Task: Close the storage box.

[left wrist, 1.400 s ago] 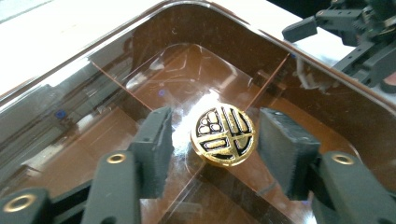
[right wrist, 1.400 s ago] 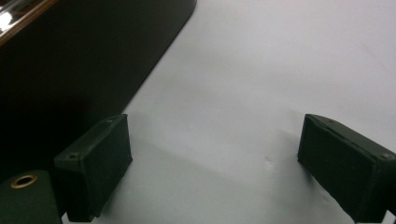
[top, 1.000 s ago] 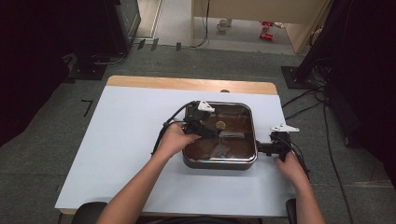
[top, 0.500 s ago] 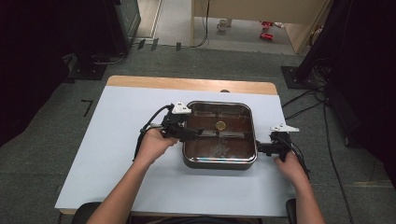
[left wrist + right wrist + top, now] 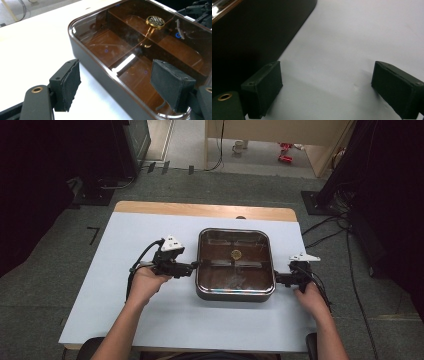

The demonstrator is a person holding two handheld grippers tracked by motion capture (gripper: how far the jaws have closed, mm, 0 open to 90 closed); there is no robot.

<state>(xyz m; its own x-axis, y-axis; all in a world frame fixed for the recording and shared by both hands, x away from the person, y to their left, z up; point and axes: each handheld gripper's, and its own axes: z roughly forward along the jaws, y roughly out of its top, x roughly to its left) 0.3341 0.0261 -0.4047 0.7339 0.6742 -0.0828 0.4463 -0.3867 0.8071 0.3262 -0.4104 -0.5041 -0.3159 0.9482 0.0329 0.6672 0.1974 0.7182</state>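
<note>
**Flanking the brown box with both grippers**

Reaching in from the left, the left gripper (image 5: 194, 266) stands with its jaws wide, one pad outside the wall of the brown box (image 5: 235, 292) and the other over its clear lid (image 5: 140, 50), pressing on nothing. The right gripper (image 5: 278, 279) sits just beside the opposite wall, jaws wide over bare white table (image 5: 125, 315). A gold knob (image 5: 155, 21) tops the lid.

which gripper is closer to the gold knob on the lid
Left. The left gripper is at the box's left edge, roughly level with the gold knob; the right gripper sits off the right edge, nearer the front corner.
</note>
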